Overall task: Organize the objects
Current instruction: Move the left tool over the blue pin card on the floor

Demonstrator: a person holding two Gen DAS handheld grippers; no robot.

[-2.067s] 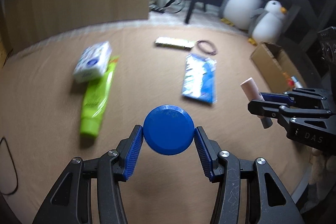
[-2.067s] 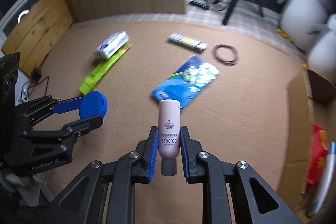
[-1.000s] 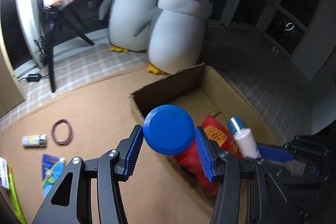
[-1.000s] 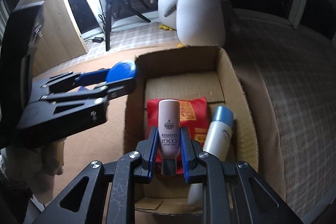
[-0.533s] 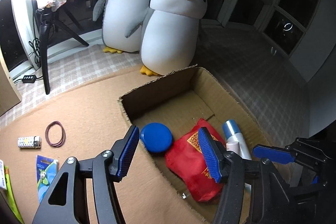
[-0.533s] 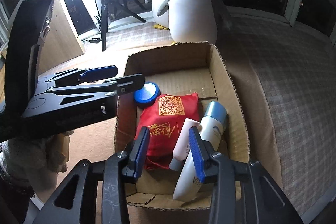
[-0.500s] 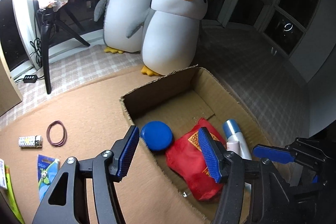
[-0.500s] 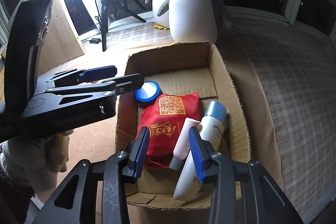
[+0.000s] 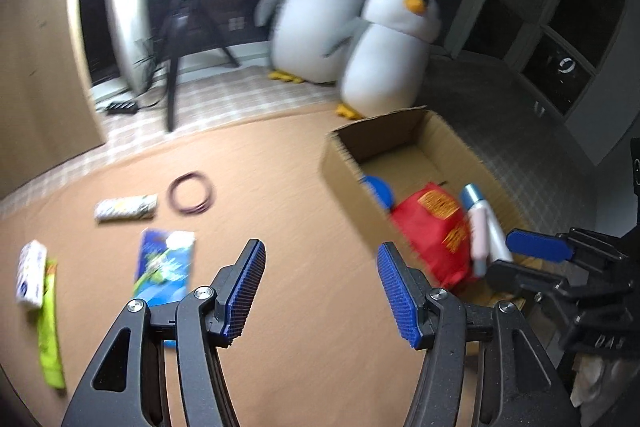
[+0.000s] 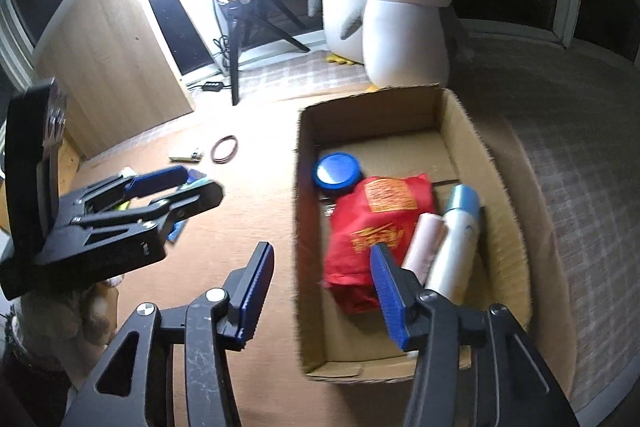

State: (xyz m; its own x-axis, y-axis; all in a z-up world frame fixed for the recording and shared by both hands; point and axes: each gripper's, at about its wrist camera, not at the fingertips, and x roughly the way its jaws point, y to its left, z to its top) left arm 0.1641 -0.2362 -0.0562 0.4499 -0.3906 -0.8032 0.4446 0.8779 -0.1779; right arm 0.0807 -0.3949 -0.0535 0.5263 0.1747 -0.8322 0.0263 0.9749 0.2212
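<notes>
A cardboard box [image 10: 496, 163] [image 9: 344, 163] on the brown mat holds a blue round tin [image 10: 336, 171] [image 9: 378, 187], a red pouch [image 10: 380, 219] [image 9: 436, 223], a pink tube [image 10: 424, 245] [image 9: 478, 227] and a white bottle with a blue cap [image 10: 456, 239] [image 9: 486, 217]. My left gripper [image 9: 320, 287] is open and empty over the mat left of the box; it also shows in the right wrist view [image 10: 180, 187]. My right gripper [image 10: 320, 291] is open and empty above the box's near left wall.
On the mat lie a blue packet [image 9: 164, 263], a purple hair-tie ring [image 9: 191, 193], a small white pack [image 9: 126, 207], a tissue pack [image 9: 30, 273] and a green tube [image 9: 50, 323]. Two plush penguins [image 9: 360, 39] and a ring-light tripod [image 9: 176, 39] stand behind.
Both open grippers have pulled back from the box. The left one has swung left towards the mat. The tin and the pink tube stay in the box.
</notes>
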